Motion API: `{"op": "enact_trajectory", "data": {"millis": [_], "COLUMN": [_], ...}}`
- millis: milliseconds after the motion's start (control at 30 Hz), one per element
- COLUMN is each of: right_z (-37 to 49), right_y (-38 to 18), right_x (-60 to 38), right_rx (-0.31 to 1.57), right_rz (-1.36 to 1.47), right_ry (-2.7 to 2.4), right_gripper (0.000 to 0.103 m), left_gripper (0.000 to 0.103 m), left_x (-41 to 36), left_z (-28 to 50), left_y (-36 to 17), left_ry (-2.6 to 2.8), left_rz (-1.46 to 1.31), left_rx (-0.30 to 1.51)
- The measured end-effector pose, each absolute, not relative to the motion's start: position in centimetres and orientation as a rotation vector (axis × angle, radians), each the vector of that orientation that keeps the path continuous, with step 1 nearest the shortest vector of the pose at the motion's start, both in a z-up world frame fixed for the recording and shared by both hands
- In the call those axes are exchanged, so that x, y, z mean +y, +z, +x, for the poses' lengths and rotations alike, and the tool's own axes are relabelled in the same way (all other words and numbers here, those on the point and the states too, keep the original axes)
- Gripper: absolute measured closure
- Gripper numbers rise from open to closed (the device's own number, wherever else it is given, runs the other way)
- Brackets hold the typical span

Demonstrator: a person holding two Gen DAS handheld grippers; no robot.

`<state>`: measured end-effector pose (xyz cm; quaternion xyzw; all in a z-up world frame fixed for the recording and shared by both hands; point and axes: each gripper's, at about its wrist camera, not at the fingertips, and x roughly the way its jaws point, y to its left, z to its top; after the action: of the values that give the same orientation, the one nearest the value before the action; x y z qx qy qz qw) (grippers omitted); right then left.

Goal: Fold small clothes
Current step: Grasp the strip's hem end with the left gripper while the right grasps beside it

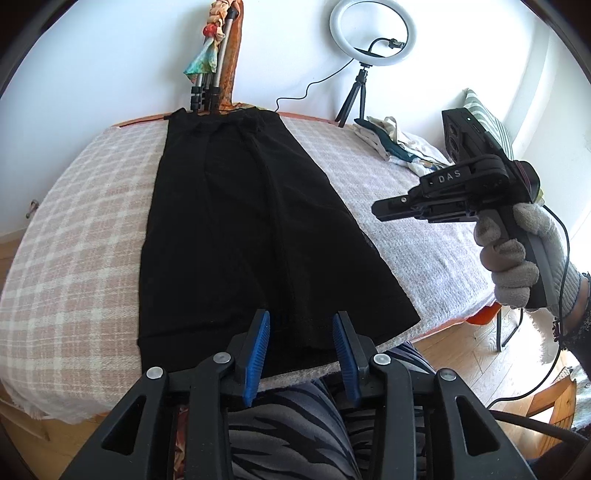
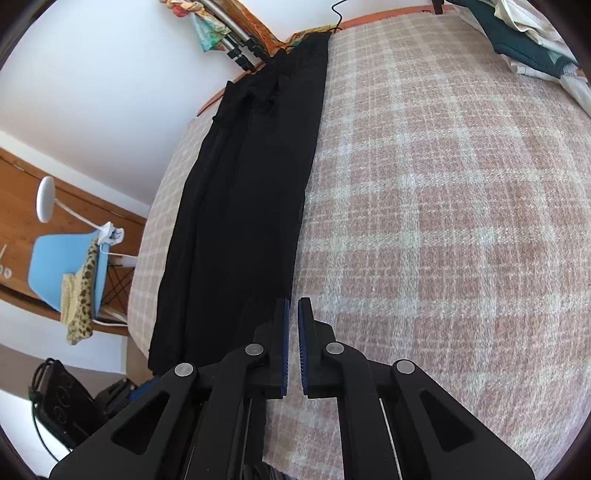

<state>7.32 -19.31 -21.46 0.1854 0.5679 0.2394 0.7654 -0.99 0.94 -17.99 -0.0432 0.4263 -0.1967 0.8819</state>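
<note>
A long black garment (image 1: 240,229) lies flat on a pink-and-white plaid blanket (image 1: 74,240), stretching from the near edge to the far edge. My left gripper (image 1: 301,315) hangs over its near hem with the blue pads well apart and nothing pressed between them. A gloved hand (image 1: 517,258) holds the right gripper (image 1: 376,210) above the blanket, to the right of the garment. In the right wrist view the right gripper (image 2: 294,301) hovers at the right edge of the garment (image 2: 240,206). Its pads leave a narrow gap with only blanket (image 2: 443,221) showing through.
A pile of folded clothes (image 1: 399,140) sits at the far right of the blanket. A ring light on a small tripod (image 1: 373,33) and tripod legs wrapped in a scarf (image 1: 210,55) stand at the far edge. A blue chair (image 2: 55,258) stands on the left.
</note>
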Motion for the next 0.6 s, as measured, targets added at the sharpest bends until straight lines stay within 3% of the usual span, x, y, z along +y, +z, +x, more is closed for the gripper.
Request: {"op": "enact_trajectory", "data": {"millis": [100,500,567,600], "right_z": [4.7,-0.2,-0.2,-0.2], "right_y": [-20.7,-22.6,-23.1,-23.3], "right_x": [-19.5,-16.7,-16.1,-15.8], "right_rx": [1.234,1.312,1.325,1.33], "right_rz": [0.416,0.42,0.41,0.408], "right_ry": [0.578,0.651,0.648,0.648], "right_gripper": [0.072,0.072,0.072,0.077], "left_gripper": [0.06,0.06,0.065,0.069], "left_x": [3.6,11.1,10.9,10.8], "left_z": [-2.0,-0.3,0.2,0.4], "left_y": [-17.0,-21.1,-21.5,-21.7], "left_ry": [-0.35,-0.3,-0.314,-0.324], "left_rz": [-0.09,-0.401,-0.417,-0.425], "left_rx": [0.878,1.035,1.043,1.045]}}
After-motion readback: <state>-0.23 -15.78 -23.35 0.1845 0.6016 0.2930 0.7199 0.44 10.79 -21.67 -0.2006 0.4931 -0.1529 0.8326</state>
